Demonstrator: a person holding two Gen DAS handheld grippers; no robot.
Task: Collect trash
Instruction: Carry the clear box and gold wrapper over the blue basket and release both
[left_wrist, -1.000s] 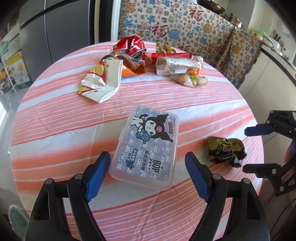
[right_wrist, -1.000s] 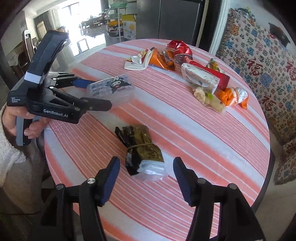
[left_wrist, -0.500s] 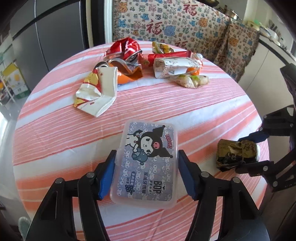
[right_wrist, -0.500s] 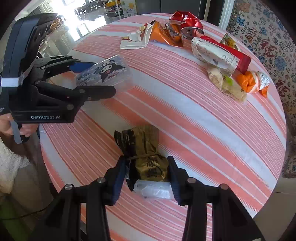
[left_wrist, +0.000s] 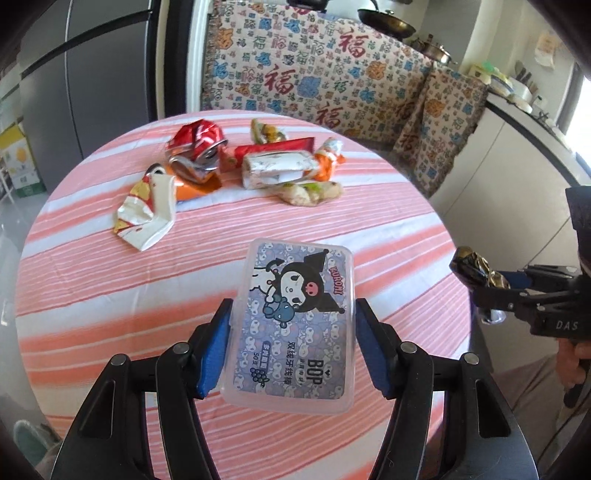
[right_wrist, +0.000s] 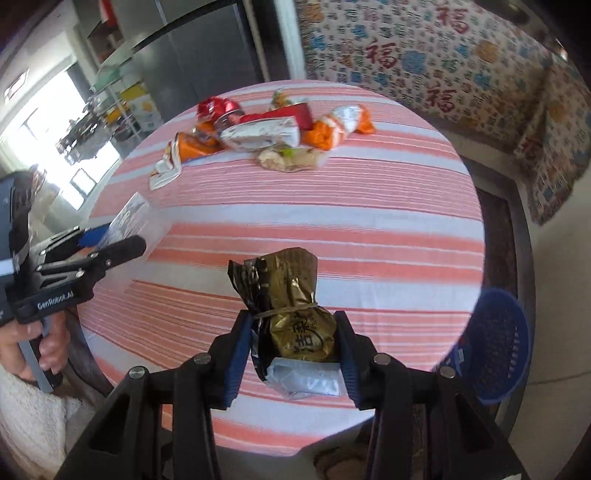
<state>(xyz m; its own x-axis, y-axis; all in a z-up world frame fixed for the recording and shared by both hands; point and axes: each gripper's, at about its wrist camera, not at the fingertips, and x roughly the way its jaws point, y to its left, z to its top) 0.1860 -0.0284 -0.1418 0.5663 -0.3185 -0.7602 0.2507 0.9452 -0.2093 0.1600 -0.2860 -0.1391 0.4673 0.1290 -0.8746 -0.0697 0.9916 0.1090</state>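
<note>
My left gripper is shut on a clear plastic box with a cartoon label and holds it above the round striped table. My right gripper is shut on a crumpled gold and black wrapper tied with a rubber band, lifted off the table. That wrapper also shows at the right of the left wrist view. The box shows edge-on at the left of the right wrist view.
A pile of trash lies at the table's far side: a crushed red can, a white carton, a silver packet, orange wrappers. A blue mesh basket stands on the floor to the right of the table.
Both grippers closed on their items and lifted them off the table. The right gripper swung so the blue basket came into view.
</note>
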